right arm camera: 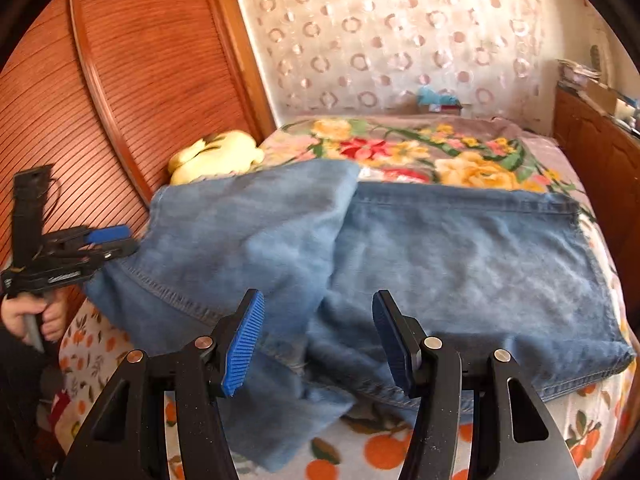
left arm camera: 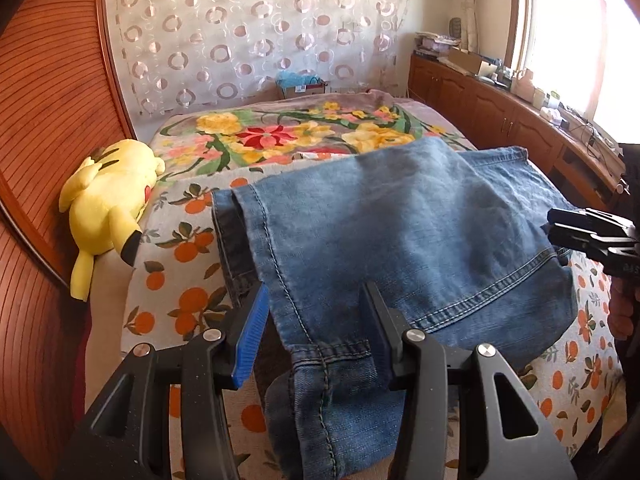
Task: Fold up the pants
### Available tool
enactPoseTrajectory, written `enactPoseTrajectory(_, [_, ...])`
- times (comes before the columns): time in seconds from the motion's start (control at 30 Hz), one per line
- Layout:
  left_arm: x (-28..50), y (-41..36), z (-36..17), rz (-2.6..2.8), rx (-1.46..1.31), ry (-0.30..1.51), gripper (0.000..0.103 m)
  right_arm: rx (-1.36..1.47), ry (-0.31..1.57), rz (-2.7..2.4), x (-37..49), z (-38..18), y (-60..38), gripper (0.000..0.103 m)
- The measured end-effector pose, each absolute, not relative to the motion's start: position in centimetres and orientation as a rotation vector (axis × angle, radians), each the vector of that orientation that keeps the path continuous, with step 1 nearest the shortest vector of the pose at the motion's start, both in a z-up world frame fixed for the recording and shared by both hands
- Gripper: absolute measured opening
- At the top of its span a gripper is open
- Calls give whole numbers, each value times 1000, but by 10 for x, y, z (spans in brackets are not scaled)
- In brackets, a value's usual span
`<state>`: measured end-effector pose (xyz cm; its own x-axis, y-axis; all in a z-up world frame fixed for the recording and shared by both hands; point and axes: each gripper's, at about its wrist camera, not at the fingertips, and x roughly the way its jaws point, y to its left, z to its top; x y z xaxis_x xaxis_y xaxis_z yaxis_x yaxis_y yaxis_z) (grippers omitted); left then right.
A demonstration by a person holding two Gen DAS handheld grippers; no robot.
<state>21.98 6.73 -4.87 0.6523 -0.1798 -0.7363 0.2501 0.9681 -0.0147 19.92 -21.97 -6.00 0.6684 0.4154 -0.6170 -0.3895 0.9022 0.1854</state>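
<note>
Left gripper (left arm camera: pixel 316 320), seen from its own wrist camera: jaws stand partly apart with a fold of the jeans (left arm camera: pixel 400 232) lying between them; the blue pad (left arm camera: pixel 250 340) is clear of the cloth, and no firm pinch can be made out. Right gripper (right arm camera: pixel 320 340): jaws likewise apart above the denim, gripping nothing. The jeans lie on the bed (right arm camera: pixel 400 452), on the orange-print sheet, one part doubled over another, with an end trailing toward the near edge. A yellow plush toy (left arm camera: pixel 108 208) rests beside the wooden headboard (left arm camera: pixel 52 120), clear of the work. Judged step: midway, between folds, grippers repositioning. The next move probably calls for both grippers to close on the near end and carry it across evenly, keeping layers aligned.
</note>
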Motion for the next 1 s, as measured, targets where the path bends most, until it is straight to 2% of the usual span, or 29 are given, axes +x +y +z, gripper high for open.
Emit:
enactPoseTrajectory(0.07, [221, 67, -57, -246, 86, 840, 48, 23, 732, 476, 198, -67, -214, 45])
enactPoseTrajectory(0.1, [221, 68, -62, -245, 82, 852, 48, 6, 755, 484, 198, -70, -211, 30])
enactPoseTrajectory(0.13, [221, 69, -65, -245, 81, 860, 48, -8, 771, 488, 196, -74, -209, 22])
enactPoseTrajectory(0.23, [221, 71, -75, -249, 73, 879, 48, -23, 798, 495, 189, -81, -207, 12])
enactPoseTrajectory(0.57, [219, 72, -78, -265, 54, 877, 48, 26, 817, 480, 184, -81, -210, 10])
enactPoseTrajectory(0.7, [215, 75, -65, -257, 60, 846, 48, 25, 796, 476, 184, -73, -215, 16])
enactPoseTrajectory(1.0, [237, 79, -34, -219, 72, 778, 48, 26, 705, 458, 206, -47, -214, 17])
